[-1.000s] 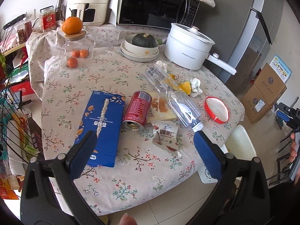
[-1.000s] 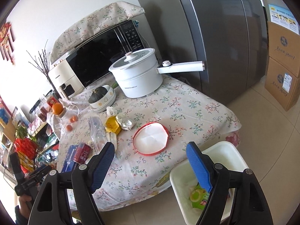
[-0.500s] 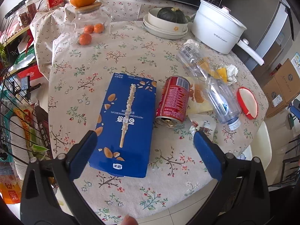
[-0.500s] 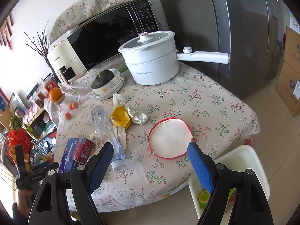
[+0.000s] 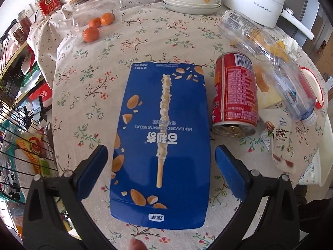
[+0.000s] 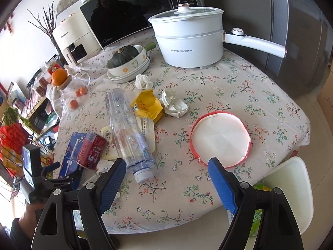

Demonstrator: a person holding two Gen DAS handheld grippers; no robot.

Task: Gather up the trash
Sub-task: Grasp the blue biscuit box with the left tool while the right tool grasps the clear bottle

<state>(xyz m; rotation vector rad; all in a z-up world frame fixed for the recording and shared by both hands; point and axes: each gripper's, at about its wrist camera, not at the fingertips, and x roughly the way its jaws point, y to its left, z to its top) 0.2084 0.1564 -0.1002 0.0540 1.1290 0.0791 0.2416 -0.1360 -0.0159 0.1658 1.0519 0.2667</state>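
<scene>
Progress: early by the look of it; nearly all the litter lies on the table, and only some packaging shows in the white bin (image 6: 291, 189) at the lower right of the right wrist view.
Left gripper (image 5: 161, 162): jaws spread wide, straddling the near end of the blue biscuit box (image 5: 162, 137) at frame centre, pads not seen to touch it.
Right gripper (image 6: 166, 182): jaws spread, holding nothing, poised over the table edge at lower centre.
Left to collect: red can (image 5: 234, 92) on its side just right of the box; clear plastic bottle (image 6: 129, 133); yellow wrapper (image 6: 146, 106); crumpled tissue (image 6: 173, 104); red-rimmed lid (image 6: 220, 139); snack sachet (image 5: 280, 143).
Surface: floral tablecloth (image 6: 239, 87) over a crowded table.
Room: white electric pot (image 6: 187, 39), microwave (image 6: 133, 10) and grey fridge (image 6: 301, 20) across the top of the frame.
</scene>
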